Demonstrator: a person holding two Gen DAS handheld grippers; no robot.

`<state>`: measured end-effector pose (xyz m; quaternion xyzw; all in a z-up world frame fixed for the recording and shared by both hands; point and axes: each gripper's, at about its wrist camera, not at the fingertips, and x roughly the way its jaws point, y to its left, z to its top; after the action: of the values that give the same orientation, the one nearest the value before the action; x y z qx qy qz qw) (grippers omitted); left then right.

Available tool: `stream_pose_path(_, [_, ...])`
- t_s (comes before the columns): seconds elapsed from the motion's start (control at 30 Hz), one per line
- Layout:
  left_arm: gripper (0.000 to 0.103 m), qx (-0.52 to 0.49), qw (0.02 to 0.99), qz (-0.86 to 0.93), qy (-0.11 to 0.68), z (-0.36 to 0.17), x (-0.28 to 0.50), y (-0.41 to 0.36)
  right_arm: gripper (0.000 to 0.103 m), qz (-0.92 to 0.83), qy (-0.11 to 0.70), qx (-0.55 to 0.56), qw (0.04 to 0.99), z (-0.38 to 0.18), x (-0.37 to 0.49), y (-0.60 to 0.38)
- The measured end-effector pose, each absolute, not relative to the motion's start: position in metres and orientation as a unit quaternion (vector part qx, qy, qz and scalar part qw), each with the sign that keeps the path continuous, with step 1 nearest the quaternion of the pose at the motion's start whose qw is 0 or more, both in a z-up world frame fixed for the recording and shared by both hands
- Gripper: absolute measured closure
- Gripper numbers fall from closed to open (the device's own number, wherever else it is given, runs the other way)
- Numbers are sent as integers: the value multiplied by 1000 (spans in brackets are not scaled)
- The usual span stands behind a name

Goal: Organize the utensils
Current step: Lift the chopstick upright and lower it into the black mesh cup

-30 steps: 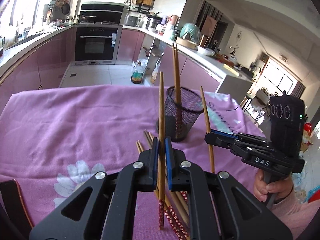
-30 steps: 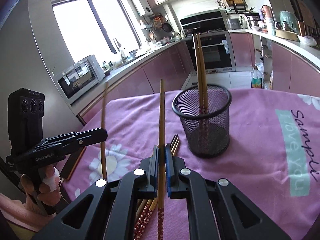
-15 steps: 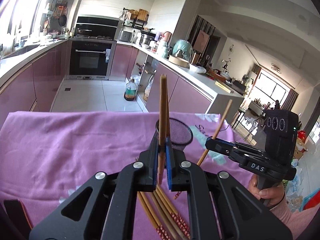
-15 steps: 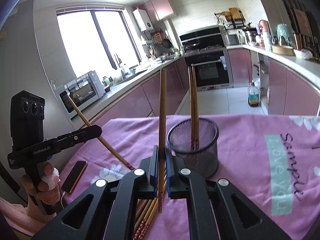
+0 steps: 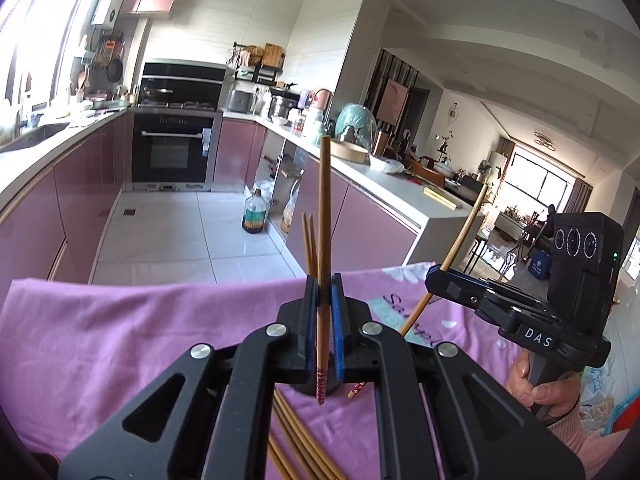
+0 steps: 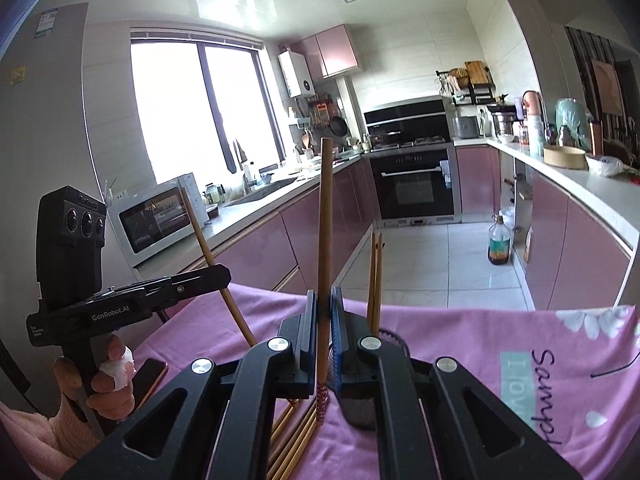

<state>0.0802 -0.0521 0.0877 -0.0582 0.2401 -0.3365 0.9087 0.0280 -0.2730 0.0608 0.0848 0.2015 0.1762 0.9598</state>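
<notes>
The left gripper is clamping one wooden chopstick between its blue pads, holding it almost upright with the patterned red end hanging below the jaws, above the pink tablecloth. The right gripper is gripping a second chopstick the same way, upright, its patterned end pointing down. From the left wrist view the right gripper is showing at the right side with its chopstick leaning, and a hand is wrapping around its handle. From the right wrist view the left gripper is showing at the left, its chopstick slanted. Two more chopsticks are standing in the black mesh cup, which is sitting on the cloth mostly hidden behind the jaws. Several loose chopsticks are lying on the cloth beneath the grippers, near the cup. A phone is lying near the cloth's left edge.
</notes>
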Motion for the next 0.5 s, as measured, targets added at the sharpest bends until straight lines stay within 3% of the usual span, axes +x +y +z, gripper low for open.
stream_pose_path(0.5, [96,-33,915,-339,215,119,94,-96,98,158,170,75,970,82,41,-281])
